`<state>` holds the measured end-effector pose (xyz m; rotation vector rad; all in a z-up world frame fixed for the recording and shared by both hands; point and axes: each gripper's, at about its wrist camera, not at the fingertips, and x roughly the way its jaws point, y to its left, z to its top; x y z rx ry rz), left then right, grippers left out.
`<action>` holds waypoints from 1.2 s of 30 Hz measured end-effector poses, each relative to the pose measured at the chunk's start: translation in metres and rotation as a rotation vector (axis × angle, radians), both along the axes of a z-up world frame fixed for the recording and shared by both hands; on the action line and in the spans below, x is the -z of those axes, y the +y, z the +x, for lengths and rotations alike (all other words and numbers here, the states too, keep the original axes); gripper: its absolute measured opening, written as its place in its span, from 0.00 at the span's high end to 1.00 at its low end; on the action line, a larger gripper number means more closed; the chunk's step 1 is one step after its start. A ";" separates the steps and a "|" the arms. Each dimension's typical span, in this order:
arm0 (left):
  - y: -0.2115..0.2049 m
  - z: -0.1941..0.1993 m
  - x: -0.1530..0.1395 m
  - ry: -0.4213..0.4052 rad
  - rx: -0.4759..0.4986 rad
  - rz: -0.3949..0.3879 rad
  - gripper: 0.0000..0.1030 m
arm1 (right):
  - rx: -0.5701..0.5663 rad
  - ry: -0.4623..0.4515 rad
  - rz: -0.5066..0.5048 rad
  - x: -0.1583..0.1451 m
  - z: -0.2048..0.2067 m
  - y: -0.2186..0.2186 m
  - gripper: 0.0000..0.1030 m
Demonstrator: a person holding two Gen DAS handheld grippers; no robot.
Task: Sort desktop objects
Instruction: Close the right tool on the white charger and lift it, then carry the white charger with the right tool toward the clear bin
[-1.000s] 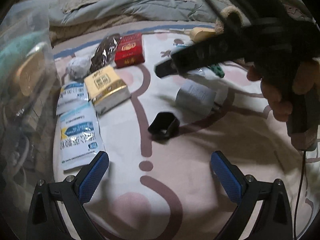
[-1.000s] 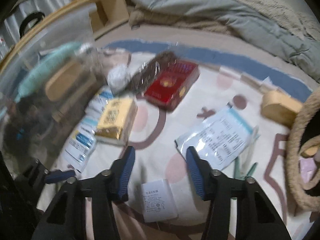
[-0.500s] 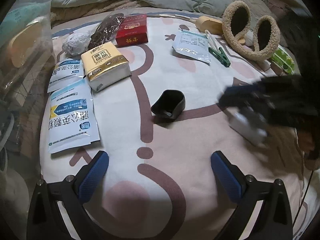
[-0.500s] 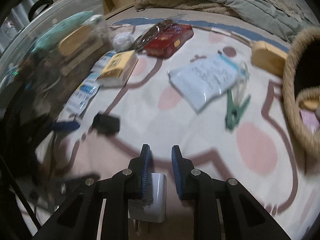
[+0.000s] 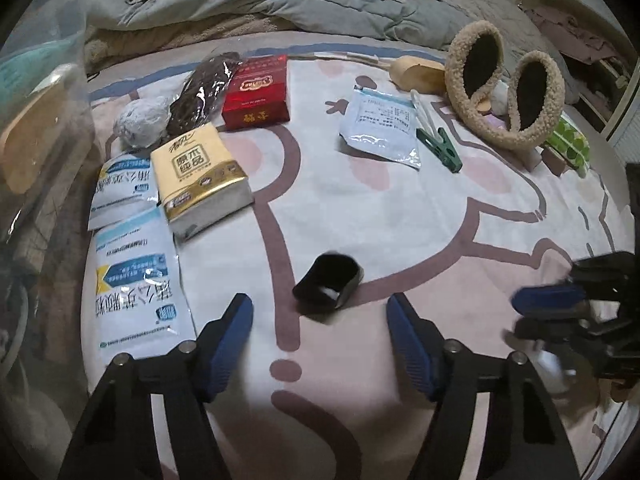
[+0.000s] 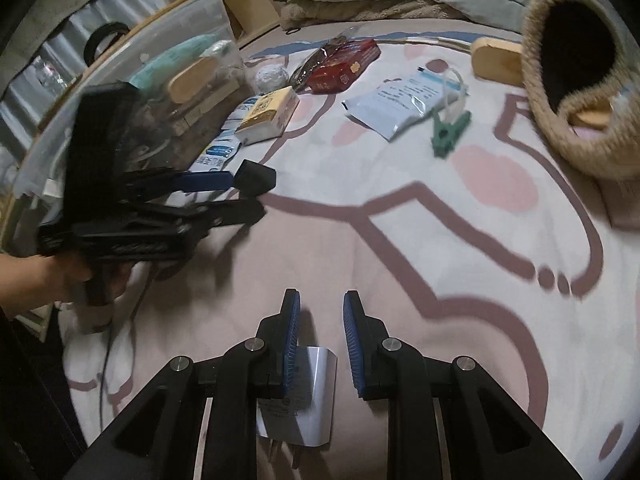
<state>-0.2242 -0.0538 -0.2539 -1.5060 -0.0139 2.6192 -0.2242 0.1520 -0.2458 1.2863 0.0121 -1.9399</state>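
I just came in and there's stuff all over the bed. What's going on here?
A person is sorting small items on a patterned blanket with two handheld claws. The right claw holds a white plug adapter between its blue pads. The left claw is closing around a small black cap, not gripping yet. Tissues, sachets and a green clip lie untouched.

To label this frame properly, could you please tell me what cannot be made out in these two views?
Left wrist view: the right claw is motion-blurred and cut by the right edge.
Right wrist view: the white charger is half hidden behind that claw; its print is too small to read.
Both views: the fuzzy basket is dark inside.
Left wrist view: the clear bin blurs its contents with glare.
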 end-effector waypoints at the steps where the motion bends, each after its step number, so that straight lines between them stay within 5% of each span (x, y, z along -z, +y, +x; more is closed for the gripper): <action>1: 0.001 -0.001 0.000 0.004 0.005 -0.005 0.36 | 0.008 -0.005 -0.014 0.000 0.003 0.005 0.78; 7: 0.008 -0.005 0.000 0.022 0.032 -0.024 0.50 | 0.065 0.003 -0.038 -0.005 0.010 0.020 0.76; 8: 0.009 -0.004 -0.001 0.024 0.038 -0.026 0.55 | 0.077 0.012 -0.037 -0.007 0.010 0.023 0.69; 9: 0.011 -0.004 -0.001 0.025 0.044 -0.026 0.59 | 0.088 0.014 -0.038 -0.009 0.008 0.026 0.48; 11: 0.014 -0.004 -0.002 0.033 0.062 -0.035 0.66 | 0.119 0.030 -0.056 -0.013 0.008 0.033 0.33; 14: 0.019 -0.002 -0.003 0.035 0.087 -0.042 0.75 | 0.122 0.024 -0.064 -0.015 0.011 0.038 0.34; 27: 0.019 0.003 -0.012 0.052 0.096 -0.046 0.76 | 0.005 0.046 0.040 -0.006 0.051 0.018 0.35; 28: 0.019 0.003 -0.014 0.054 0.097 -0.049 0.76 | 0.000 0.051 0.050 -0.006 0.051 0.016 0.36; 30: 0.019 0.004 -0.016 0.054 0.098 -0.051 0.76 | -0.016 0.063 0.068 -0.004 0.054 0.014 0.62; 36: 0.020 0.005 -0.018 0.045 0.099 -0.060 0.76 | -0.017 0.069 0.079 -0.005 0.052 0.010 0.62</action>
